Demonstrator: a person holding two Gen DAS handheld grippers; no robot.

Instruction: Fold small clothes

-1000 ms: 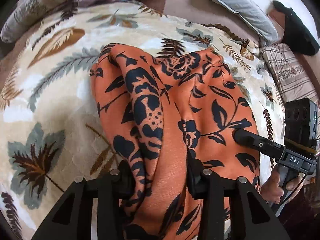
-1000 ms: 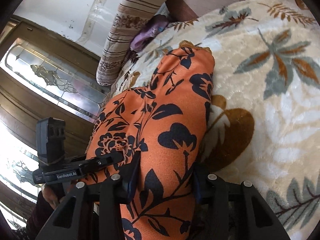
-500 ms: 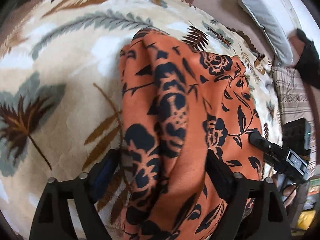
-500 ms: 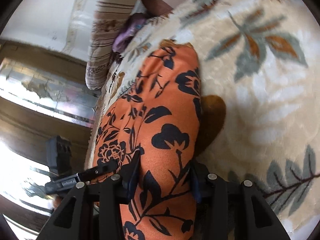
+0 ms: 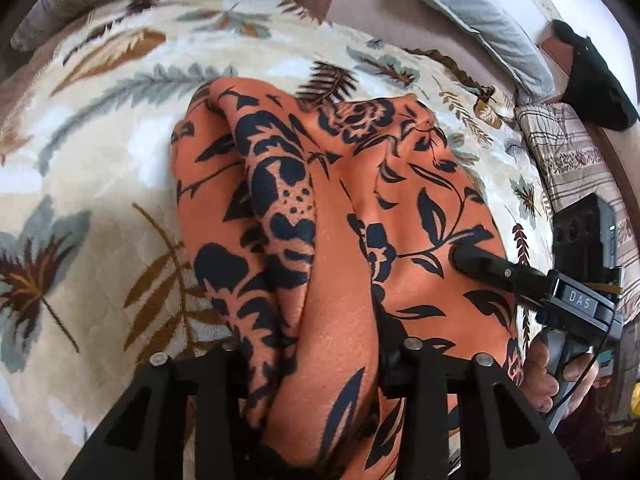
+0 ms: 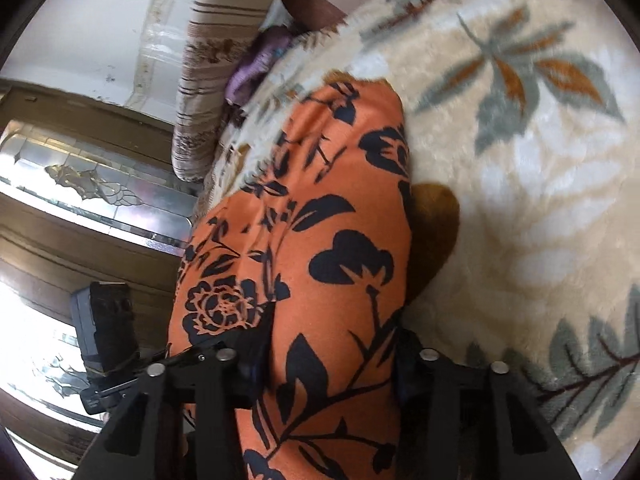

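Place: a home bedroom.
Bed: a plush blanket (image 5: pixel 100 184) with a leaf print covers it.
Pillows: a striped pillow (image 6: pixel 224 52) and a grey pillow (image 5: pixel 480 16) lie at the blanket's far edge.
Joinery: dark wood panels with a leaded glass pane (image 6: pixel 88 188).

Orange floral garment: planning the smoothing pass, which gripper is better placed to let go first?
Probably left. The left gripper clamps a bunched, ridged fold of the orange black-flowered garment needing flattening; the right gripper holds a smoother stretch lying on the leaf-print blanket.
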